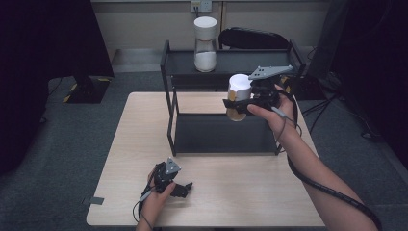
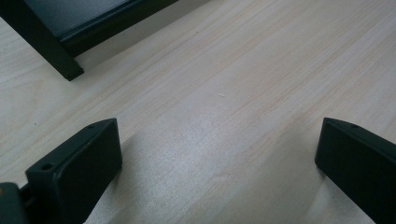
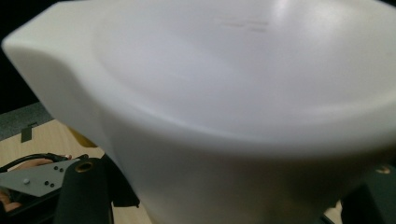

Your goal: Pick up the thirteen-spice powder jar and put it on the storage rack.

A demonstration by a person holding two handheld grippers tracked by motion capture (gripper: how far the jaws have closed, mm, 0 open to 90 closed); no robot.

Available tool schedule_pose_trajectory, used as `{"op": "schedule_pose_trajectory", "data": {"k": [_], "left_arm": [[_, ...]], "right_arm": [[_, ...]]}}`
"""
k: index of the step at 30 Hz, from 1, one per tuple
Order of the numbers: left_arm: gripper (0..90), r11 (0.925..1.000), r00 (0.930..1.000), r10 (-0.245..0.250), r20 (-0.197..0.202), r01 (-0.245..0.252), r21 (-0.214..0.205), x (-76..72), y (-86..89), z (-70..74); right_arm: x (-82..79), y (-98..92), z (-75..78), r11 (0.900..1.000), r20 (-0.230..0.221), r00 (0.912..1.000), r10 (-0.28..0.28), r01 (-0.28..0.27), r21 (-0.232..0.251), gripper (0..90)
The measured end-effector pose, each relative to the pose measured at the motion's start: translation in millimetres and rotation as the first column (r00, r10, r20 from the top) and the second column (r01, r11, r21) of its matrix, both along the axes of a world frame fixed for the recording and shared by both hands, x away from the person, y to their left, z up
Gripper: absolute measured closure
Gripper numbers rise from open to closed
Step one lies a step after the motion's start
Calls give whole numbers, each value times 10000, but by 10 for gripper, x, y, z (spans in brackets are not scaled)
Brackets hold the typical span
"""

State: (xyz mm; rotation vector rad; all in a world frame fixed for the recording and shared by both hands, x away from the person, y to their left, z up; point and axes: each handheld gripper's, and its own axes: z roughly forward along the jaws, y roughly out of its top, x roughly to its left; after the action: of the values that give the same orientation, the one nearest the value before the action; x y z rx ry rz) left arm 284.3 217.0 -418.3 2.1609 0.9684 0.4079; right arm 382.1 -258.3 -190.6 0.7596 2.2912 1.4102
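White-lidded jar [image 1: 237, 97] held in the air beside the black rack [image 1: 169, 109], above its lower shelf, clamped in the right claw [image 1: 239, 104]. Left claw [image 1: 185, 188] rests low on the desk [image 1: 240, 192], jaws wide apart, nothing between. A second jar [image 1: 205, 44] stands on the rack's top shelf.

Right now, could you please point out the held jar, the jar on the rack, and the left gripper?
Held jar [image 1: 239, 86], high view, on its white lid.
Jar on the rack [image 1: 205, 60], high view, on its glass body.
Left gripper [image 1: 186, 187], high view, between its jaw tips.
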Motion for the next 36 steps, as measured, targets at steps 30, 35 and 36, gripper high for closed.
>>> {"op": "schedule_pose_trajectory", "data": {"k": [30, 35, 36], "left_arm": [[0, 10000, 10000, -4, -13, 4, -2, 2, 1, 2], [0, 10000, 10000, -2, -13, 2, -4, 1, 1, 2], [0, 10000, 10000, -4, -10, 4, -4, 1, 1, 2]], "right_arm": [[141, 99, 572, 9999, 24, 10000, 63, -63, 130, 299], [160, 94, 672, 9998, 79, 10000, -27, 25, 200, 300], [165, 93, 688, 9998, 85, 10000, -39, 38, 204, 300]]}}
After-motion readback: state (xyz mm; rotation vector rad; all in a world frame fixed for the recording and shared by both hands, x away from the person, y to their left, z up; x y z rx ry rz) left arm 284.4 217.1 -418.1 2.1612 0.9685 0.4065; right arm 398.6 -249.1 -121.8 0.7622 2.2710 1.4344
